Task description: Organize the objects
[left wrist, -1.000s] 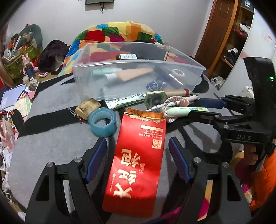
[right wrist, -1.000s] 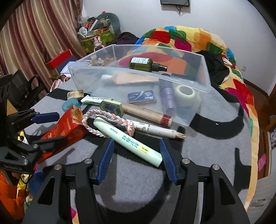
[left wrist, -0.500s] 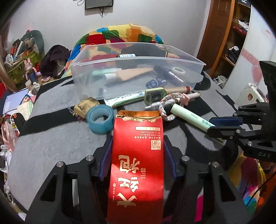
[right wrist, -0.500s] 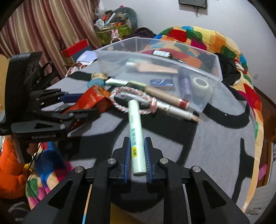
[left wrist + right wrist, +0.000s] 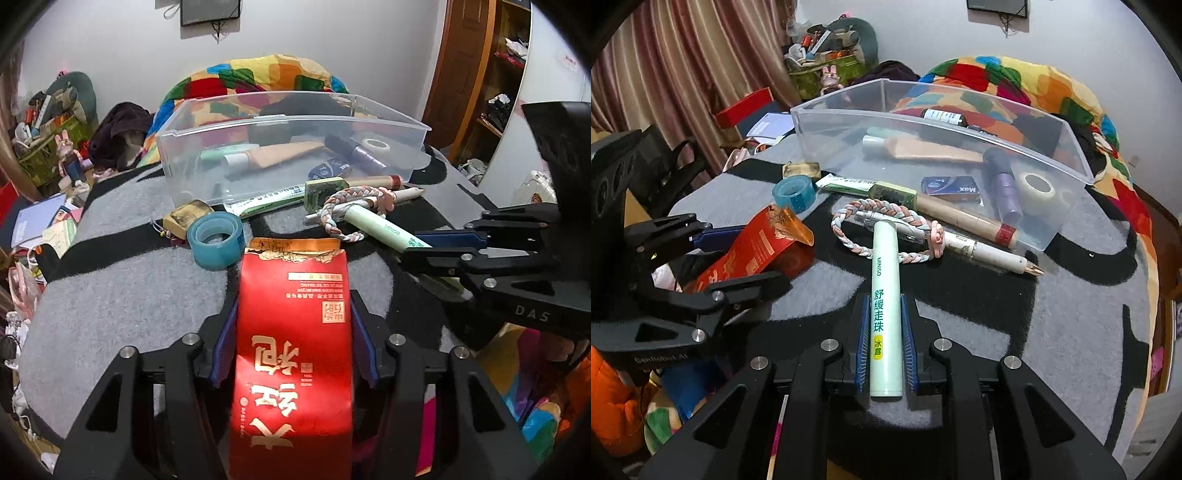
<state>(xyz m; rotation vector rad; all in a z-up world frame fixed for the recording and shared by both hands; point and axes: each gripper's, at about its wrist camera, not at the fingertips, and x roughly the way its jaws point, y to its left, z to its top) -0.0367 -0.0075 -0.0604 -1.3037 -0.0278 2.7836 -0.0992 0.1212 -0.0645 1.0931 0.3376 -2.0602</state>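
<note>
Gripping a red foil packet [image 5: 293, 354] between its blue pads, the left gripper [image 5: 293, 332] has its jaws pressed against the packet's two long sides, having just been closing on it; the packet's torn gold-edged top points toward the clear plastic bin [image 5: 291, 122] and lies just beside a blue tape roll [image 5: 216, 240]. The right gripper [image 5: 884, 332] has its jaws clamped on the lower half of a pale green tube [image 5: 885, 306], whose far end rests across a braided pink-and-white cord loop [image 5: 886, 229] and a white pen [image 5: 990, 254]. All of this sits on a grey and black blanket [image 5: 1071, 314] covering the surface, with the bin standing at its far side. Inside the bin lie a peach tube [image 5: 923, 149], a purple cylinder [image 5: 1004, 184], a white tape roll [image 5: 1036, 188], a small blue box [image 5: 951, 186] and a dark bottle [image 5: 942, 116] against the back wall. In front of the bin's near wall lie a wooden-handled stamp [image 5: 960, 218] with a green block head, a green-and-white tube [image 5: 846, 184] and a small tan block [image 5: 800, 170]. Beyond the bin a patchwork quilt [image 5: 266, 74] is heaped against the wall.
</note>
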